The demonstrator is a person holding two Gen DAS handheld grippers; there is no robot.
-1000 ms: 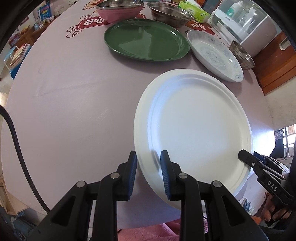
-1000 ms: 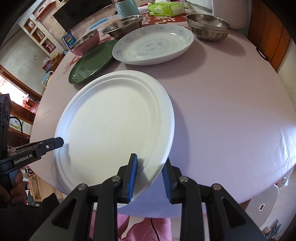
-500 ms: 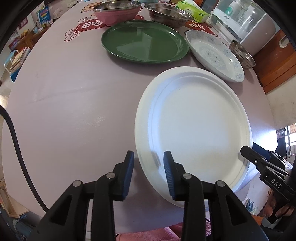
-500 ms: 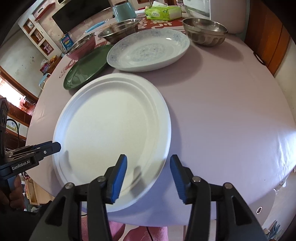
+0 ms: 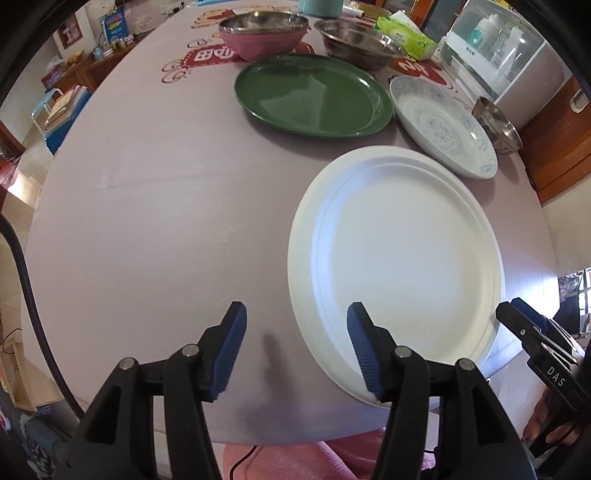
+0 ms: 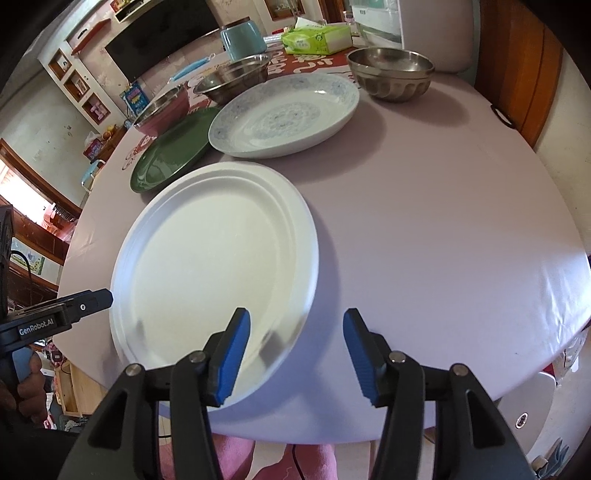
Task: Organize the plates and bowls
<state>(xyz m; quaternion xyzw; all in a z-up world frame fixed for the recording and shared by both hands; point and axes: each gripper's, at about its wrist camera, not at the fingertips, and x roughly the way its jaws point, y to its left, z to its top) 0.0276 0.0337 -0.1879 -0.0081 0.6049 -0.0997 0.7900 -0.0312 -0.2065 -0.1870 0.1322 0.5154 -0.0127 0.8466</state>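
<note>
Both of our grippers have let go of the large round white plate (image 5: 402,266) since a second ago, when each pair of blue pads was pinched on its near rim. Now we see our left gripper (image 5: 295,350) with its jaws opening: one pad is over bare table, the other over the plate's near left rim, and neither presses on it. Our right gripper (image 6: 295,354) also stands apart, its jaws wide; its left pad is over the plate's near right rim, its right pad over the tablecloth, and the rim passes between them untouched.

We find the white plate lying flat on the pale lilac round tabletop (image 5: 155,229), close to the near edge. Beyond it sits a round glossy dark green plate (image 5: 314,98), and just beside that a shallow white oval dish with a pale blue pattern (image 6: 284,114). Further back we see a pink bowl with a steel lining (image 5: 264,35), a wide stainless steel basin (image 5: 358,40), and at the far right a fluted steel bowl (image 6: 391,74). A green tissue pack (image 6: 317,38) and a light blue mug (image 6: 243,38) stand behind them.
</note>
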